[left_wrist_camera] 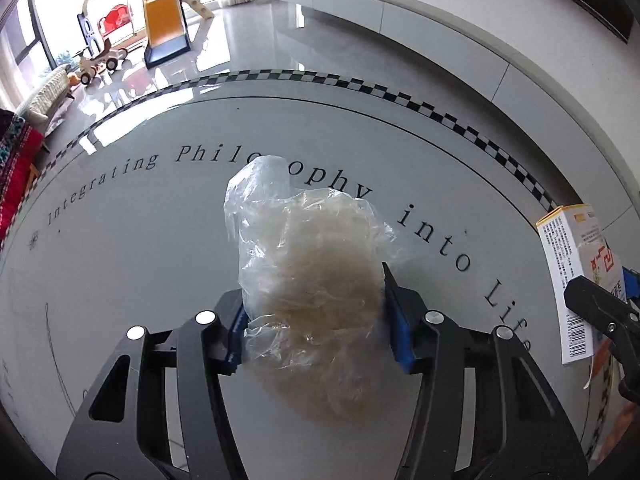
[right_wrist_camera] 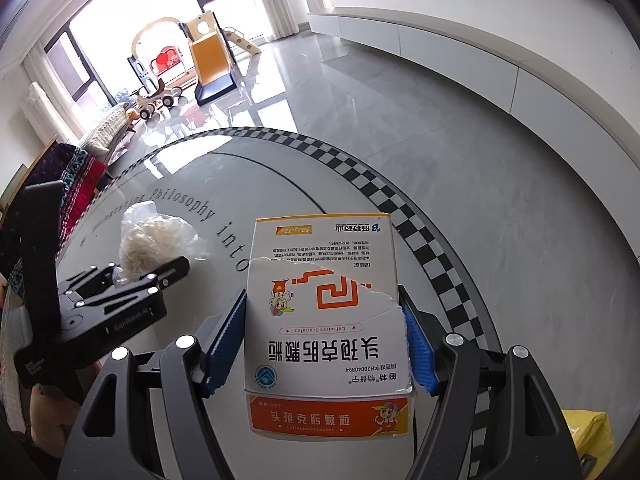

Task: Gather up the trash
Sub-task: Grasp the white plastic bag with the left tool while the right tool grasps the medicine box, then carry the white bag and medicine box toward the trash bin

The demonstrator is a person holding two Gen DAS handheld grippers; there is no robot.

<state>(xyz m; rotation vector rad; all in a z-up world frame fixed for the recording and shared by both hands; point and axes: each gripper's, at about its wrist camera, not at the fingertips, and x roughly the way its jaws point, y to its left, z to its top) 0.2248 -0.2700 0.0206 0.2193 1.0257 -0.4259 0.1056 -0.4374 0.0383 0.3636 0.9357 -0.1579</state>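
Left gripper [left_wrist_camera: 316, 320]: we have it clamped on a crumpled clear plastic bag [left_wrist_camera: 308, 264], blue pads pressing both sides of the wad. The bag bulges up and forward past the fingertips, above the round glass table [left_wrist_camera: 120, 248]. The right wrist view shows the same thing from the side: bag [right_wrist_camera: 154, 240] sticking out of the left gripper [right_wrist_camera: 132, 276], over the table's left part.

Right gripper [right_wrist_camera: 324, 336]: we're pinching a torn white and orange medicine box [right_wrist_camera: 326, 320] between the two blue pads. Box is upside down to the camera, its top flap ripped with a ragged edge, orange band nearest us. The far end reaches toward the checkered rim [right_wrist_camera: 420, 236] of the table [right_wrist_camera: 304, 176]. In the left wrist view the box [left_wrist_camera: 576, 276] sits at the right edge of the frame, held in the right gripper [left_wrist_camera: 604, 304], well apart from the bag.

Table has printed lettering across the glass. Something yellow [right_wrist_camera: 588, 436] shows low right, past the table edge; we can't tell what it is. A child's slide [left_wrist_camera: 166, 28] stands on the floor in the background.
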